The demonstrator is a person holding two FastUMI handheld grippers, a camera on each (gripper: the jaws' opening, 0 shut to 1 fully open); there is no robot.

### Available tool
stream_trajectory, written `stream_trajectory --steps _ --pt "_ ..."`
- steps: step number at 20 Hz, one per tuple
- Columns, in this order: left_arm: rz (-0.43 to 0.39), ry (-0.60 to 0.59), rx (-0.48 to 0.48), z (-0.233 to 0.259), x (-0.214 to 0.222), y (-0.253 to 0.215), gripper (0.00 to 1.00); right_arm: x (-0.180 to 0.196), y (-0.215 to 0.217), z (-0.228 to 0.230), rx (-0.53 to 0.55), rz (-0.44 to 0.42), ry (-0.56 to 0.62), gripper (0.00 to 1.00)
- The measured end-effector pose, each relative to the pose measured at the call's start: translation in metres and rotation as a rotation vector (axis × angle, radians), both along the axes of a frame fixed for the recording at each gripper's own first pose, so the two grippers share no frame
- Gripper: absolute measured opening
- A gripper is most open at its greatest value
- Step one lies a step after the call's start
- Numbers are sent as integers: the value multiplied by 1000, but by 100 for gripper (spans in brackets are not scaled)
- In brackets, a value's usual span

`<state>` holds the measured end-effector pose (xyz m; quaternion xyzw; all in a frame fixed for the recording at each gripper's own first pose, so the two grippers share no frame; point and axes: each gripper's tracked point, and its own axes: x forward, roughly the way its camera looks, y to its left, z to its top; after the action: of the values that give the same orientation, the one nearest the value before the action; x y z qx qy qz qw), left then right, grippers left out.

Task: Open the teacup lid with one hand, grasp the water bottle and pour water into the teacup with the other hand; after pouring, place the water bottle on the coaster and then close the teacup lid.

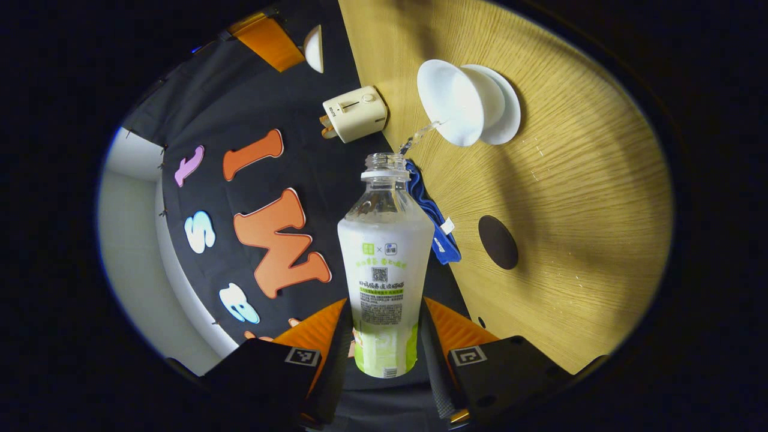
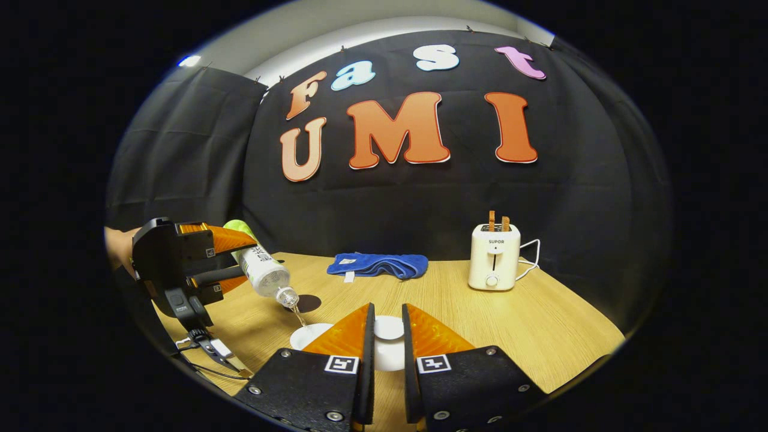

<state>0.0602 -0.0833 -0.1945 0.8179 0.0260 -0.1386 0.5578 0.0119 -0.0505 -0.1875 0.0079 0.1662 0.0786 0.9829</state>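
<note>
My left gripper (image 1: 384,336) is shut on a clear water bottle (image 1: 384,264) with a white-and-green label. The bottle is tipped sideways, and a thin stream of water (image 1: 420,133) runs from its open neck into the white teacup (image 1: 453,102) on its saucer (image 1: 507,108). In the right gripper view the left gripper (image 2: 204,261) holds that bottle (image 2: 264,273) over the cup (image 2: 309,336). My right gripper (image 2: 387,336) is shut on the white teacup lid (image 2: 389,330), lifted beside the cup. A dark round coaster (image 1: 498,242) lies bare on the wooden table (image 1: 576,198).
A blue cloth (image 2: 378,265) lies at the back of the table. A cream toaster (image 2: 493,258) with two slices in it stands at the back right, its cord trailing behind. A hand (image 2: 117,243) holds the left gripper, with a cable under it.
</note>
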Motion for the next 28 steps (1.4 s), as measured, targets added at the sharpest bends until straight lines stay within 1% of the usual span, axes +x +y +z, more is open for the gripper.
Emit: stream_trajectory --steps 6,9,10,13,17,18,19,20,23,24,26,28 --pt "-22 -38 46 8 2 -3 64 -1 2 1 -7 10 -3 21" --pt "-26 -48 64 11 3 -3 64 1 -1 1 -4 0 -3 21" --pt "-30 -52 66 11 3 -3 63 0 2 2 -1 3 -5 21" --pt "-45 -67 82 14 5 -4 65 0 3 7 -5 11 -13 21" --pt "-67 -88 107 18 6 -6 63 1 3 9 -1 12 -18 21" --pt "-73 -91 114 19 7 -6 64 1 3 9 0 14 -17 21" --pt "-78 -97 123 21 7 -7 64 2 3 10 -1 12 -19 21" --pt "-83 -99 126 22 7 -8 65 1 2 12 -2 12 -21 21" --pt "-101 -109 131 24 4 -10 63 1 4 14 0 16 -26 21" --pt "-106 -113 133 23 3 -10 64 2 4 14 1 15 -27 21" --pt "-114 -113 131 22 4 -11 63 1 6 14 3 17 -27 21" --pt "-123 -114 130 24 6 -13 64 2 8 13 9 18 -23 21"
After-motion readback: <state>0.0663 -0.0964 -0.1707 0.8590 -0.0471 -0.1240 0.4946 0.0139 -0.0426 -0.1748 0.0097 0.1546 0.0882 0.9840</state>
